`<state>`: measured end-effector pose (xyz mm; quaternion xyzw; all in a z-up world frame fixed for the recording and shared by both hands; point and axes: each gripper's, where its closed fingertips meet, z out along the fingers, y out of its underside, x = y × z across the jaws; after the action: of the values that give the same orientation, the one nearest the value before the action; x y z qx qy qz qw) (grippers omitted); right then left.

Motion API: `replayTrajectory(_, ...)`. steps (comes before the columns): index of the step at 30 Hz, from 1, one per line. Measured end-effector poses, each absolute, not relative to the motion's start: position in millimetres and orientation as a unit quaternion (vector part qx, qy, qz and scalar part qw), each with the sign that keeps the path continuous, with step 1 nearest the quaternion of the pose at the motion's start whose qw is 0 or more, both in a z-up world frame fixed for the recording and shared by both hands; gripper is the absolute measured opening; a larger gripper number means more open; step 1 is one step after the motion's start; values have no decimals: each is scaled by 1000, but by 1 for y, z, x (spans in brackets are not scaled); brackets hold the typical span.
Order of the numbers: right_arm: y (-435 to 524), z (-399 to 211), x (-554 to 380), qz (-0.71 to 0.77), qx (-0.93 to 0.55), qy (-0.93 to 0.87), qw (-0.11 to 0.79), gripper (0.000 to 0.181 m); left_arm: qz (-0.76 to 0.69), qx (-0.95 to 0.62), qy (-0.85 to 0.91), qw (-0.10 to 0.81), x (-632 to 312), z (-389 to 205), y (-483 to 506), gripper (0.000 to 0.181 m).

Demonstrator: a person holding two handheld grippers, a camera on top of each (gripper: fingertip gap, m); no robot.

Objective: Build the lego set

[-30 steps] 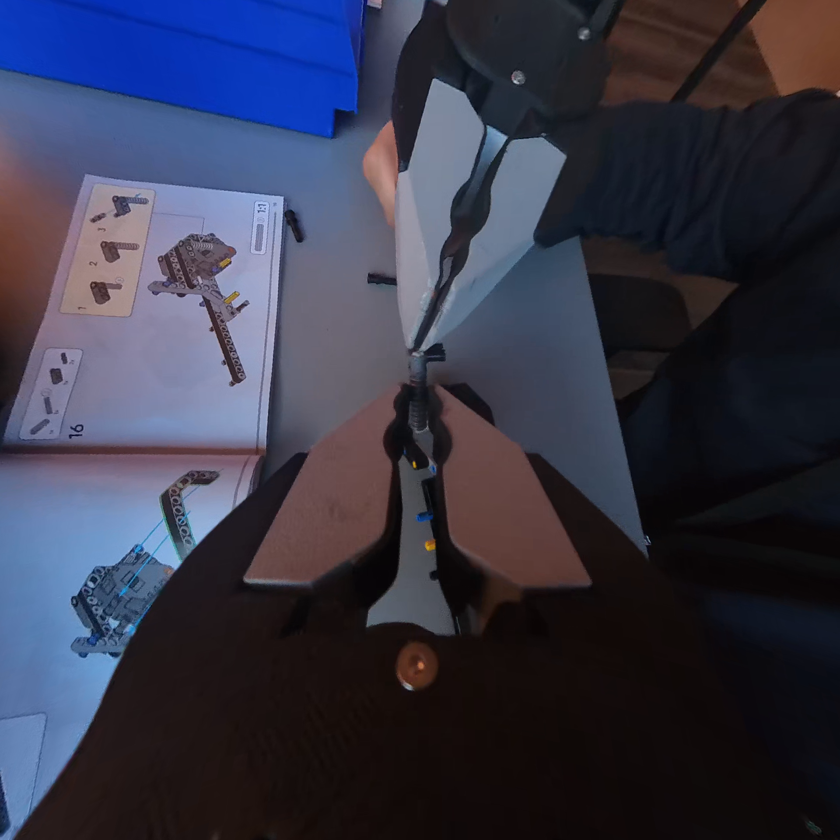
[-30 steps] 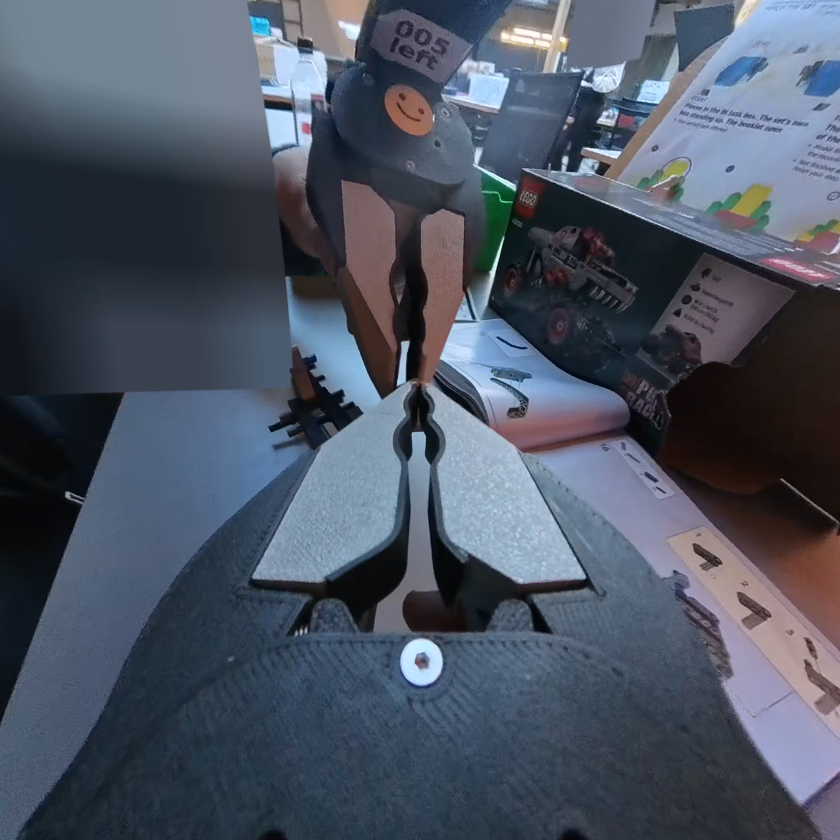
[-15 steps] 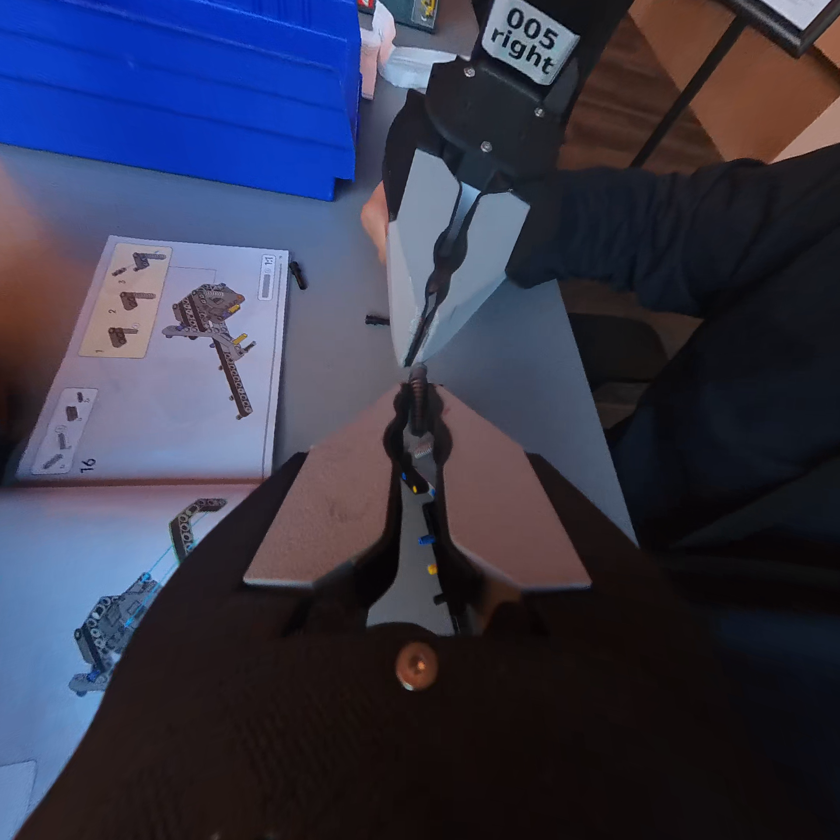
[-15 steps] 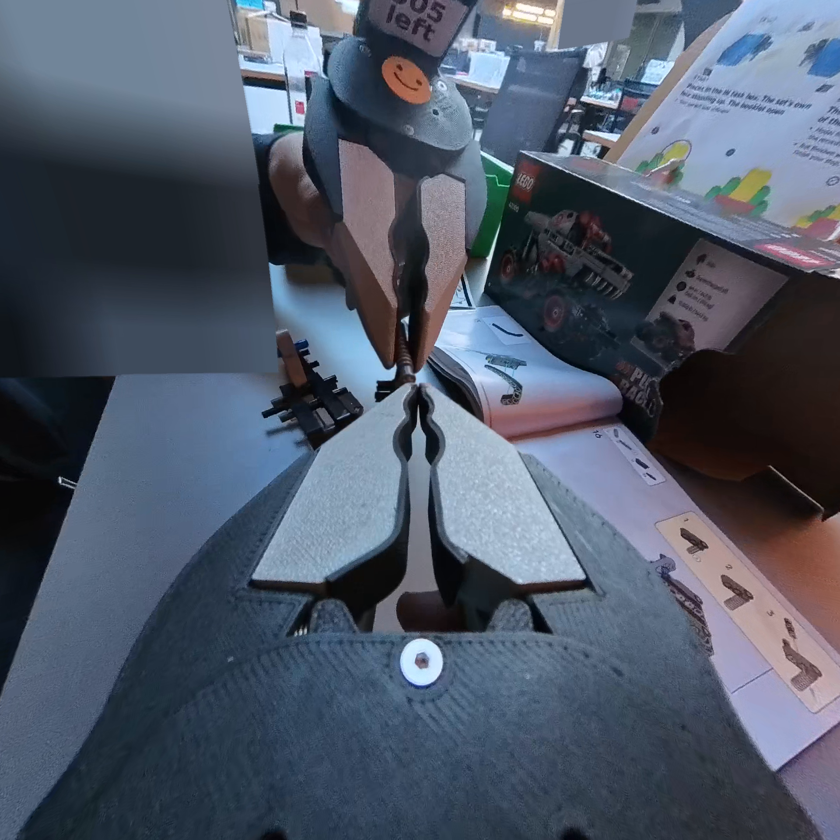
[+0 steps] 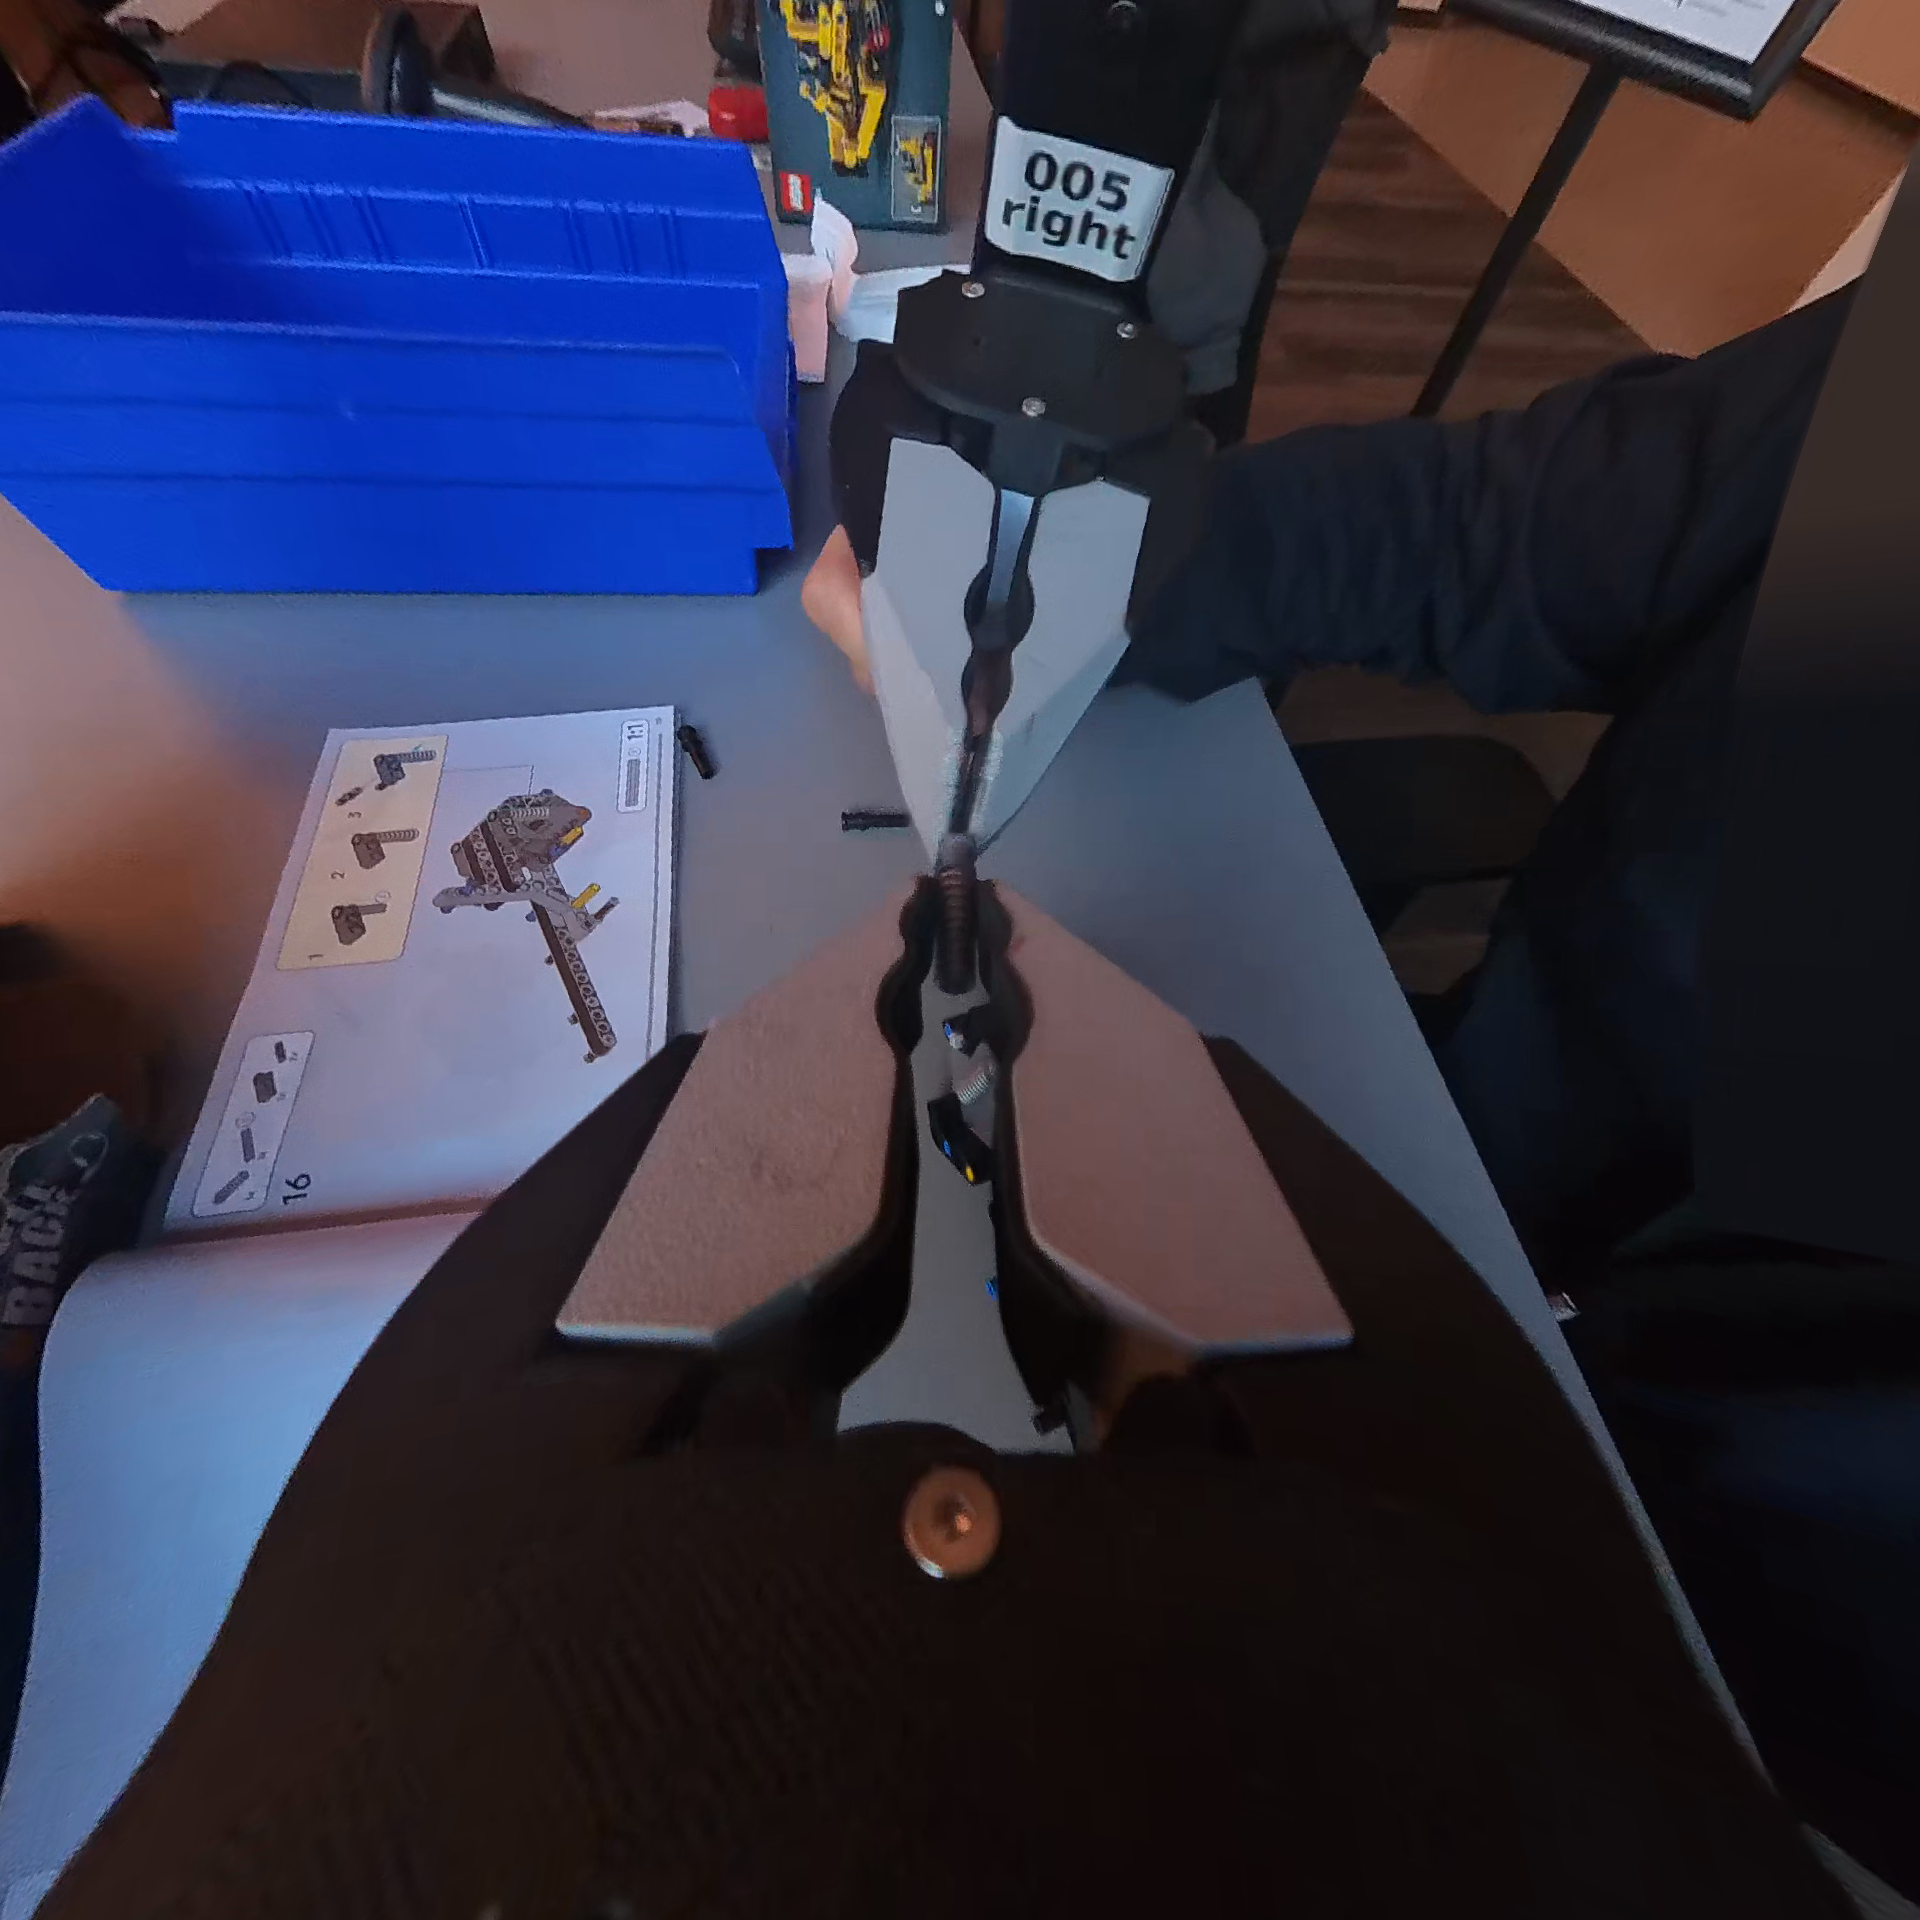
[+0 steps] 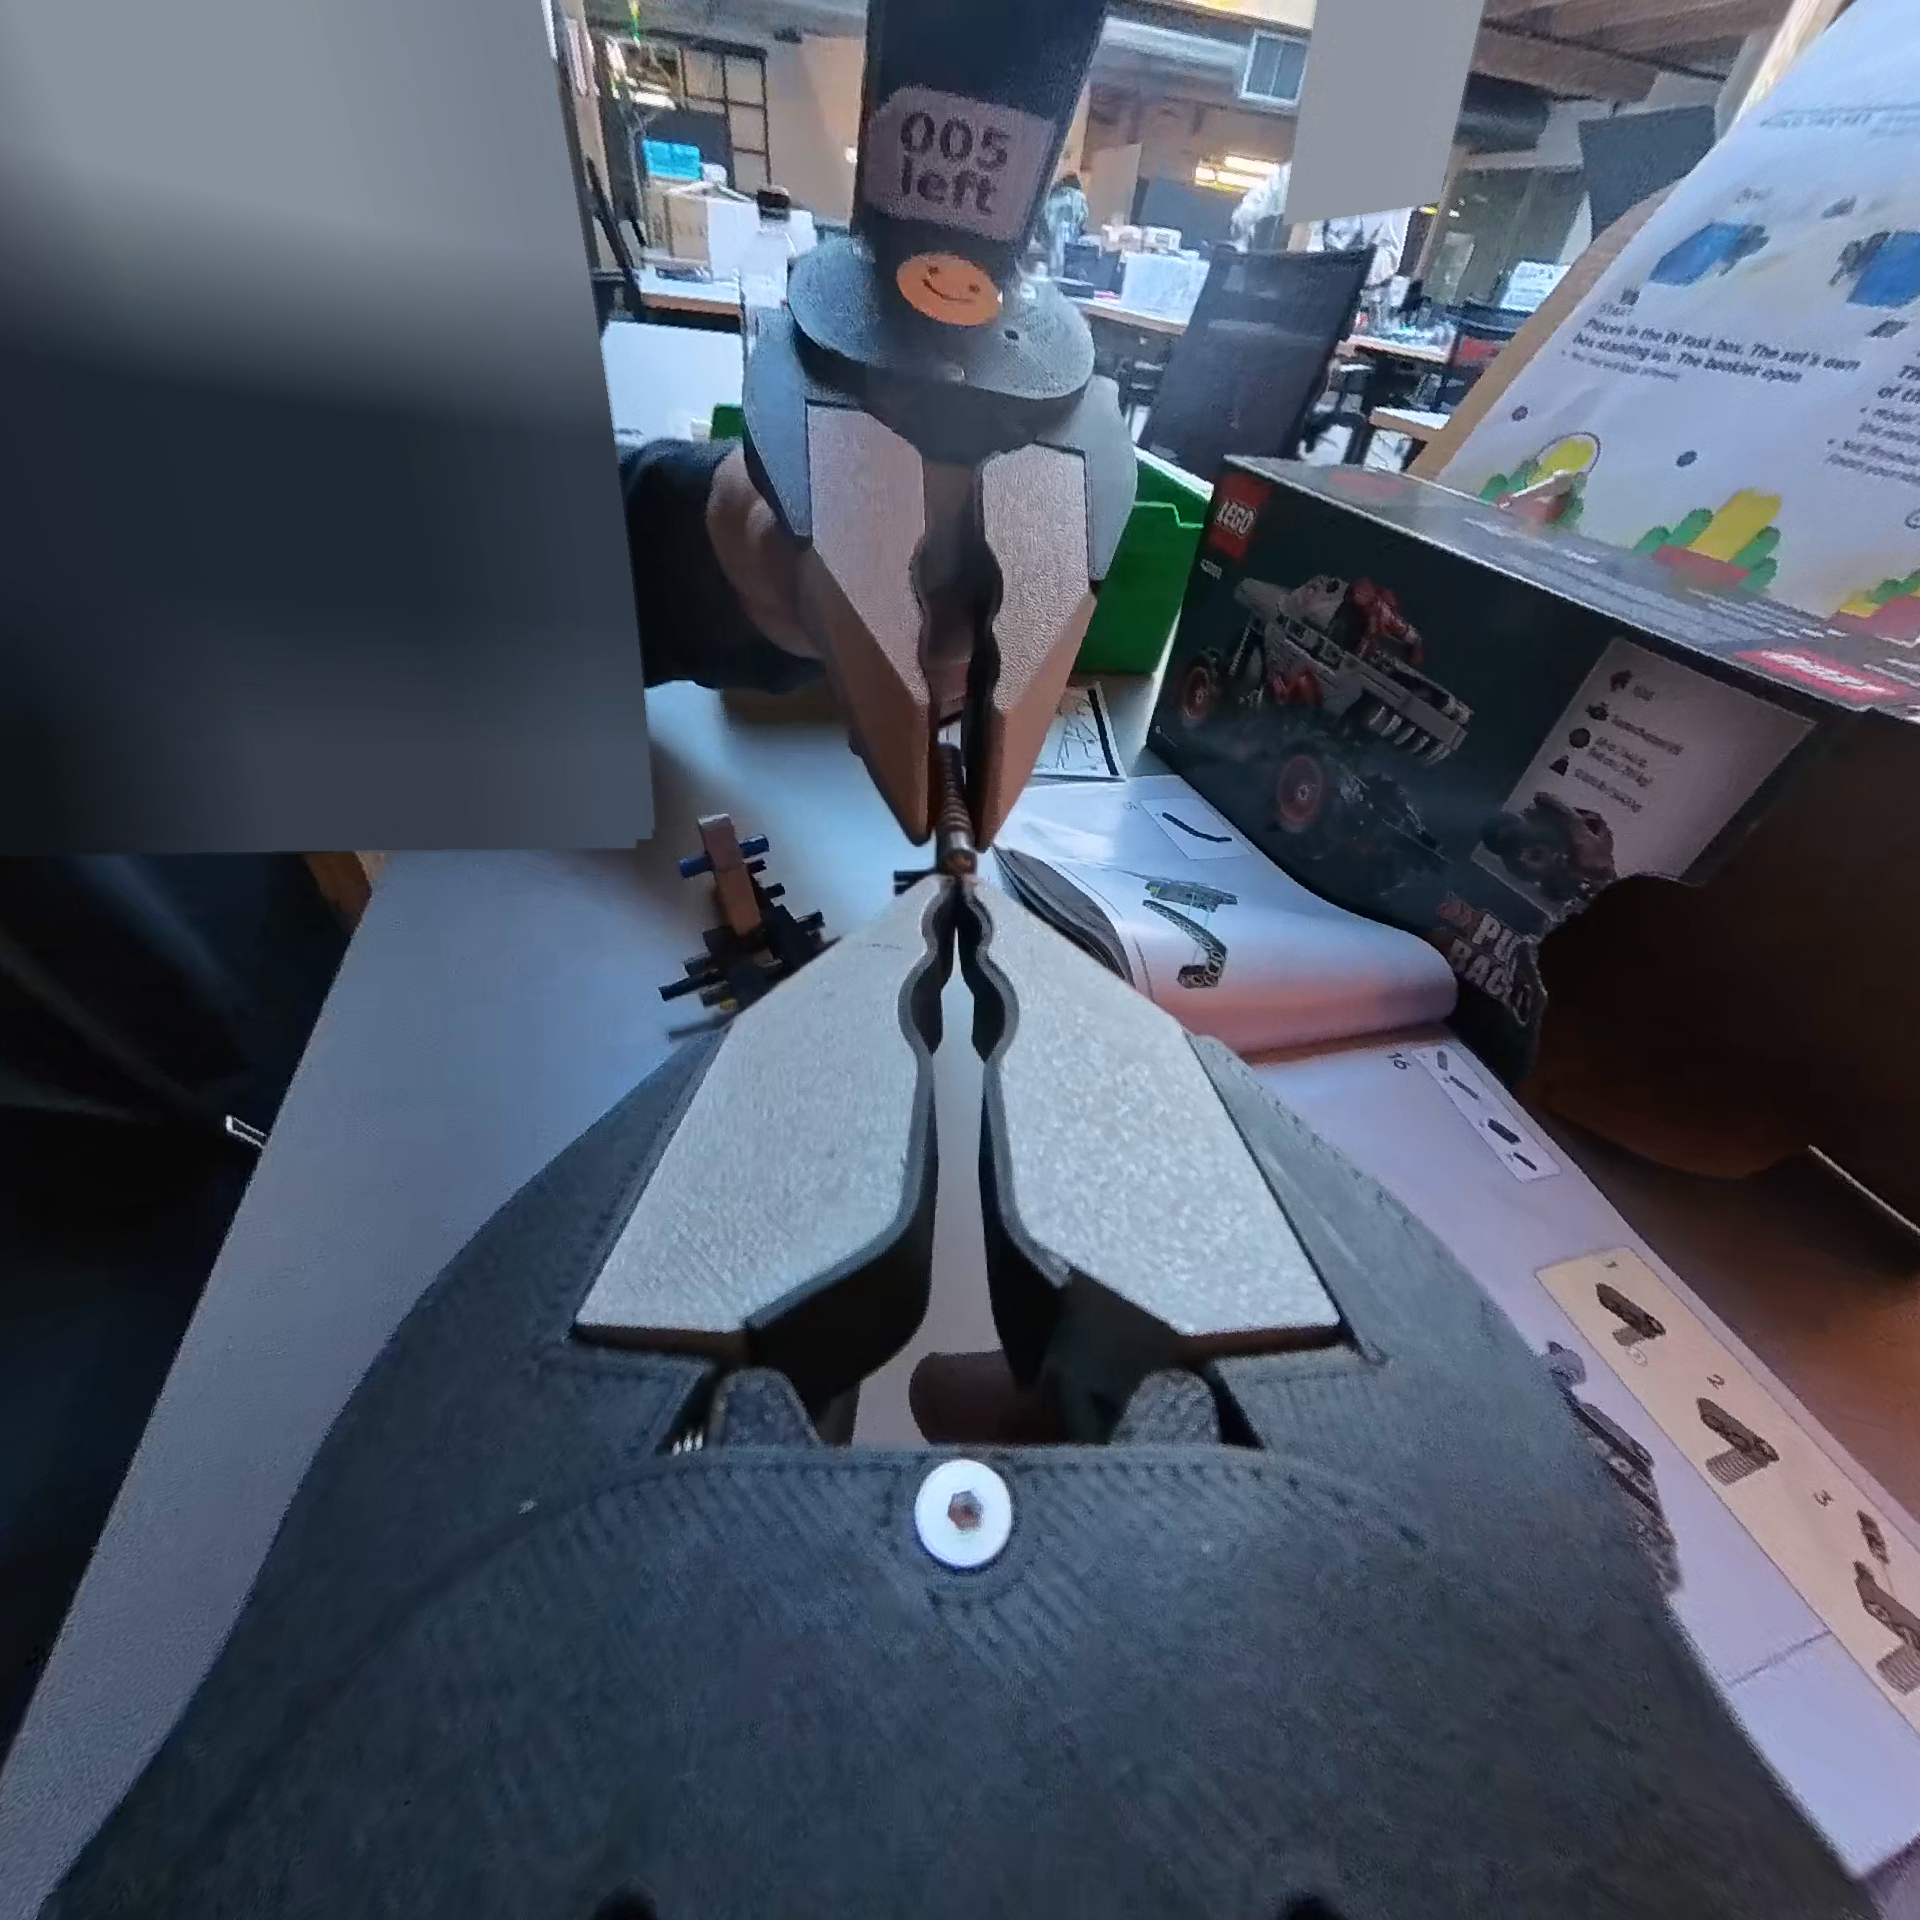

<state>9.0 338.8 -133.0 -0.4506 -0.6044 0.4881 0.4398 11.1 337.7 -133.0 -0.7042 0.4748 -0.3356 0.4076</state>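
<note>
Evidently the step in hand is a small sub-assembly: the left gripper (image 5: 954,914) is clenched on a dark coiled spring piece (image 5: 954,925), held in the air above the surface (image 5: 1164,831), and the right gripper (image 6: 954,902) meets it tip to tip, its fingers pressed together on what seems to be a thin axle end at the spring's tip, though that part is too small to be sure of. In the left wrist view the right gripper comes in from 12 o'clock; in the right wrist view the left one does the same. The open instruction booklet (image 5: 447,935) lies at 9 o'clock of the joined tips and pictures a spring going onto a shaft, so I judge that this is the step being tried. The next move calls for a straight push along the spring's axis, both grips firm, since a skewed push could make the spring buckle or spring free. A partly built black assembly (image 6: 743,935) stands on the surface at 9 o'clock in the right wrist view, and two loose black pins (image 5: 696,750) lie near the booklet. As for writing: each gripper carries a printed label, the page bears a number, the set's box (image 6: 1455,717) shows a brand logo and a truck picture, and a printed sheet (image 6: 1714,353) leans at 2 o'clock. A blue bin (image 5: 395,353) stands at 10 o'clock.
</note>
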Motion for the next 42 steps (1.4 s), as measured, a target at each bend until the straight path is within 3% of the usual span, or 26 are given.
replayTrajectory(42, 334, -131, 7, 522, -439, -591, 431, 0, -335, -687, 489, 419, 10, -134, 333, 5)
